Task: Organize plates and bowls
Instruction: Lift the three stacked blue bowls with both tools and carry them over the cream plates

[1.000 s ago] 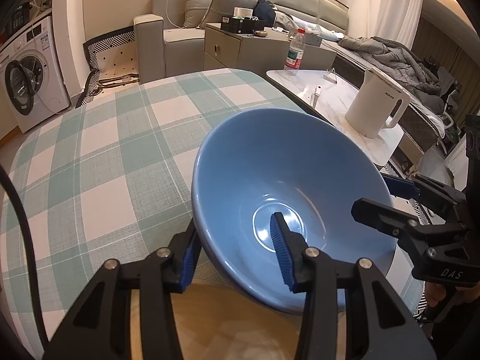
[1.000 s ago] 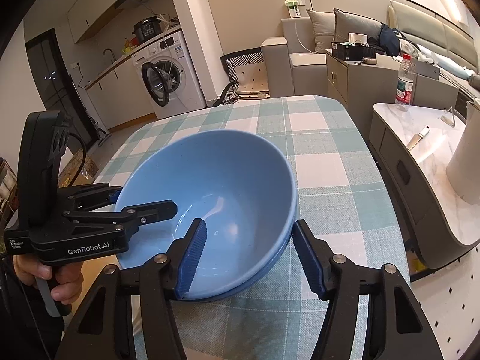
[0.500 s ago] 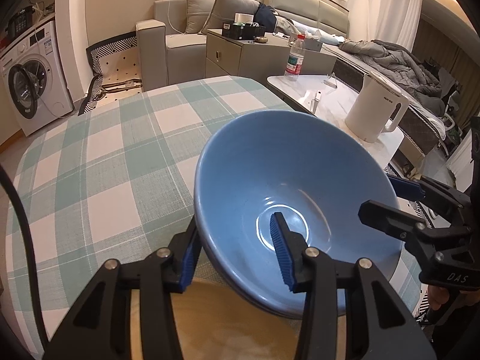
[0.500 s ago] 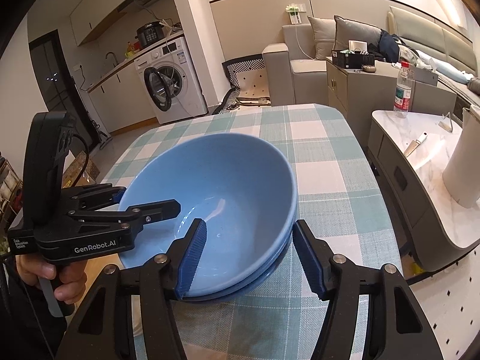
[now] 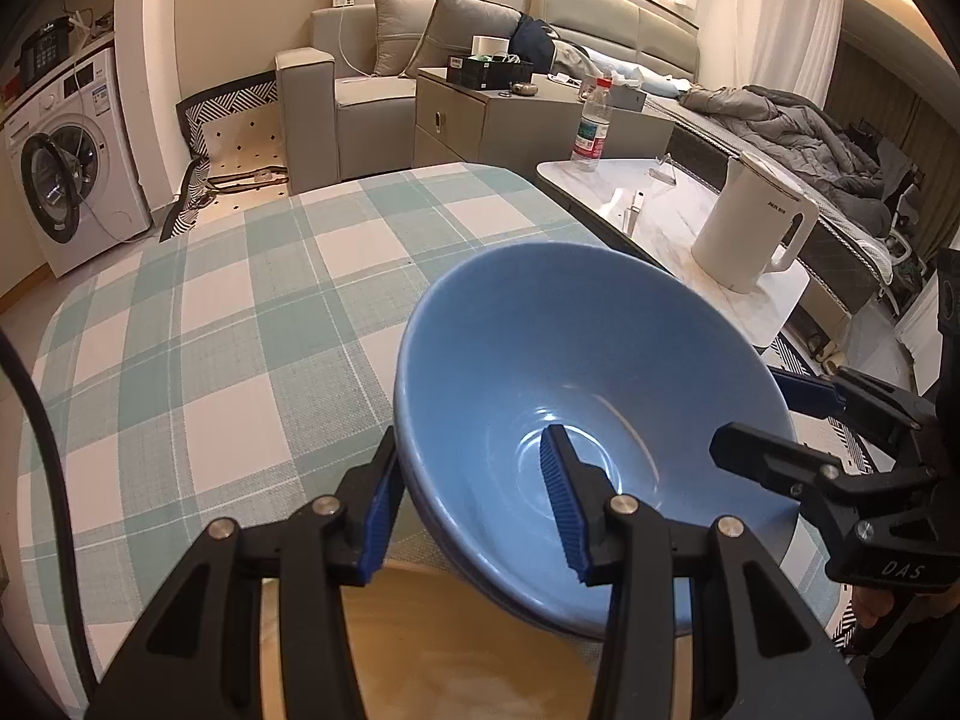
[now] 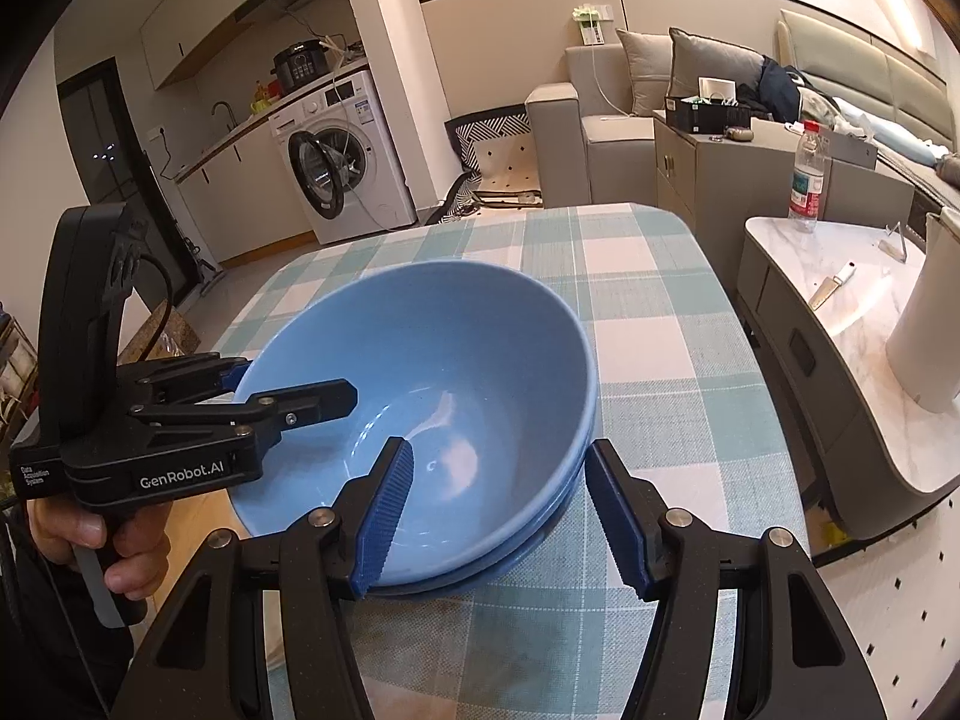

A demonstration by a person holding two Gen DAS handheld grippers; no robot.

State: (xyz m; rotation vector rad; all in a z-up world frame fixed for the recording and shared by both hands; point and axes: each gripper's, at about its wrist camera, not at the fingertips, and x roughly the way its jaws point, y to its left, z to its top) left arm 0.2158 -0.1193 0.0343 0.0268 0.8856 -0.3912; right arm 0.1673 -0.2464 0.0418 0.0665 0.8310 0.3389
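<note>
The left gripper [image 5: 471,504] and the right gripper [image 6: 501,516] each straddle the rim of a blue bowl [image 5: 576,384]; whether their pads actually pinch it cannot be told. This bowl sits nested in a second bowl [image 6: 528,546] on the checked tablecloth [image 5: 210,324], near the table's front edge.

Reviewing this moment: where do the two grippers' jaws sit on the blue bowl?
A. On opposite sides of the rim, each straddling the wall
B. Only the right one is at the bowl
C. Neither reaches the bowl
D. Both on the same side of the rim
A: the left gripper and right gripper straddle opposite sides of the blue bowl.
</note>
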